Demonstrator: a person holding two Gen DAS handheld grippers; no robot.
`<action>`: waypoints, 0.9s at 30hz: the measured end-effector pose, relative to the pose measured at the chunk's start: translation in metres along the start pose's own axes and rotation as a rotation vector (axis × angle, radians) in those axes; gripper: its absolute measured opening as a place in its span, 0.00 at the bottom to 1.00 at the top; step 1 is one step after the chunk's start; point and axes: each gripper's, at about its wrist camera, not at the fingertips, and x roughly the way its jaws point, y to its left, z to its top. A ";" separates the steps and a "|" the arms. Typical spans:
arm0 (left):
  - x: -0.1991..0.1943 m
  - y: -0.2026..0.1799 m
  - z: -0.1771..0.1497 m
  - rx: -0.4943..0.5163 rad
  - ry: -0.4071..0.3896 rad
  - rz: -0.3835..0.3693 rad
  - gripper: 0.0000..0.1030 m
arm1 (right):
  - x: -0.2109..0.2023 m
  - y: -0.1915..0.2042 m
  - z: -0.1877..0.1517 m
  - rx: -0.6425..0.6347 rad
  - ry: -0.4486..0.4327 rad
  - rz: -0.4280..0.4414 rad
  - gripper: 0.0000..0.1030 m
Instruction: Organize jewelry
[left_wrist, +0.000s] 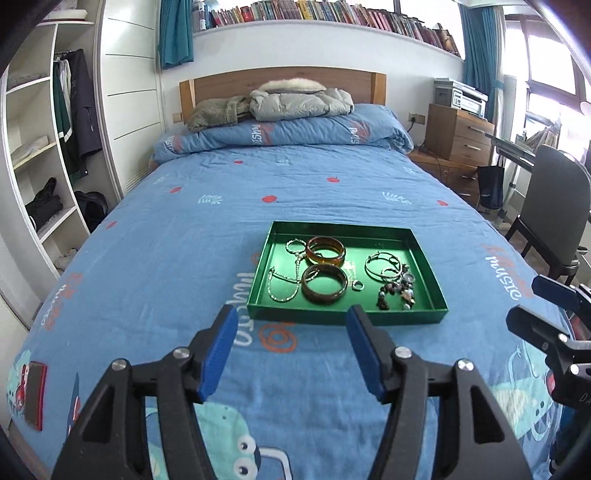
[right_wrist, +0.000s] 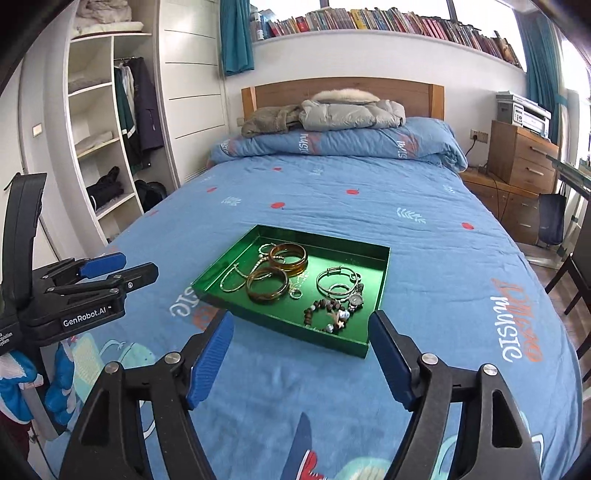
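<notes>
A green tray (left_wrist: 424, 260) lies on the blue bedspread; it also shows in the right wrist view (right_wrist: 382, 275). In it lie two amber bangles (left_wrist: 325, 250) (left_wrist: 324, 283), chain necklaces (left_wrist: 282, 288), silver hoop bracelets (left_wrist: 382, 264), a small ring (left_wrist: 357, 285) and a beaded bracelet (left_wrist: 397, 291). The right wrist view shows the bangles (right_wrist: 267, 284), the beaded bracelet (right_wrist: 327, 314) and a watch (right_wrist: 355, 297). My left gripper (left_wrist: 292, 317) is open and empty just before the tray's near edge. My right gripper (right_wrist: 301, 323) is open and empty at the tray's near right corner.
The bed (left_wrist: 221, 221) has a folded duvet (left_wrist: 280, 134) and jackets (left_wrist: 299, 99) at the headboard. A wardrobe with shelves (left_wrist: 37, 147) stands left. A wooden dresser (left_wrist: 458, 136), a desk and a chair (left_wrist: 546, 218) stand right.
</notes>
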 end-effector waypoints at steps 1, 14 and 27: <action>-0.014 -0.001 -0.007 0.008 -0.010 0.006 0.58 | -0.012 0.005 -0.005 -0.005 -0.008 -0.001 0.78; -0.137 -0.006 -0.066 0.055 -0.121 0.077 0.58 | -0.121 0.054 -0.062 -0.106 -0.092 -0.031 1.00; -0.190 0.021 -0.102 0.010 -0.178 0.123 0.65 | -0.158 0.056 -0.096 -0.094 -0.150 -0.077 1.00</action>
